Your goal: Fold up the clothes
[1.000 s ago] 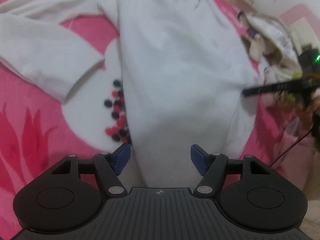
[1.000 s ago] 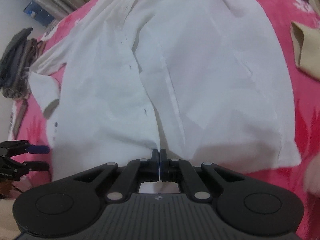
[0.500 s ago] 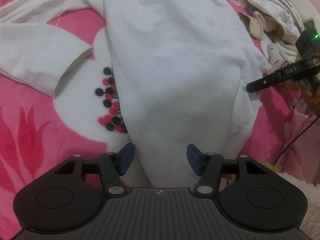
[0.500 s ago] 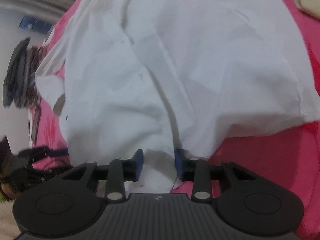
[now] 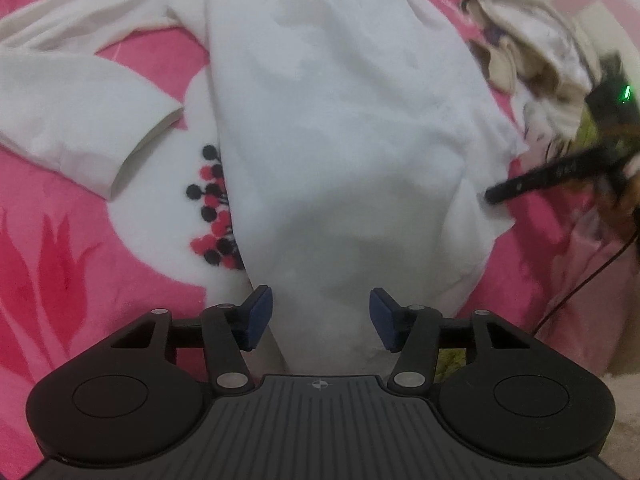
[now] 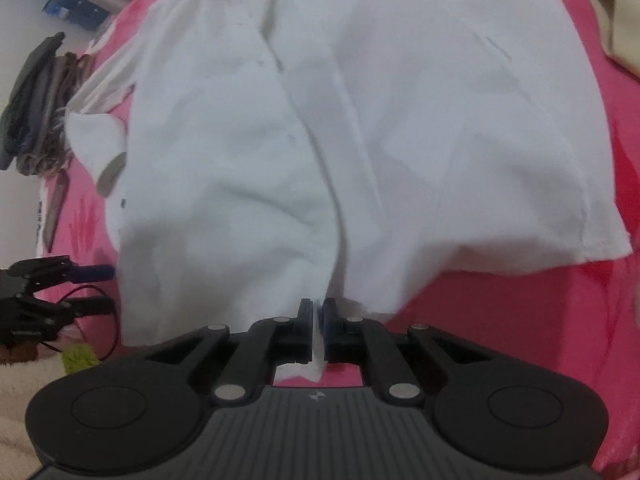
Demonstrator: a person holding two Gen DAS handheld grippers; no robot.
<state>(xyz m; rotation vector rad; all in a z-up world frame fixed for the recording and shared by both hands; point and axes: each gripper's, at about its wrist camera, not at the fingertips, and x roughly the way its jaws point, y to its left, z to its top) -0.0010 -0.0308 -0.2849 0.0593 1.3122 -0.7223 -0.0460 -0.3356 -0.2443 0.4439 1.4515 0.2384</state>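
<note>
A white long-sleeved shirt lies spread on a pink blanket, one cuffed sleeve off to the left. My left gripper is open, its blue pads on either side of the shirt's near hem. In the right wrist view the same shirt fills the frame, and my right gripper is shut on a pinch of its bottom hem, lifting the cloth into a ridge. The right gripper also shows as a dark blurred bar at the shirt's right edge in the left wrist view.
A heap of other clothes lies at the far right of the blanket. A beige garment sits at the upper right in the right wrist view. Dark folded clothes are stacked at the far left. The left gripper shows at the left edge.
My right gripper opened half a second ago and has now shut again on the shirt's hem. The left gripper stays open over the near hem, shifted slightly.
</note>
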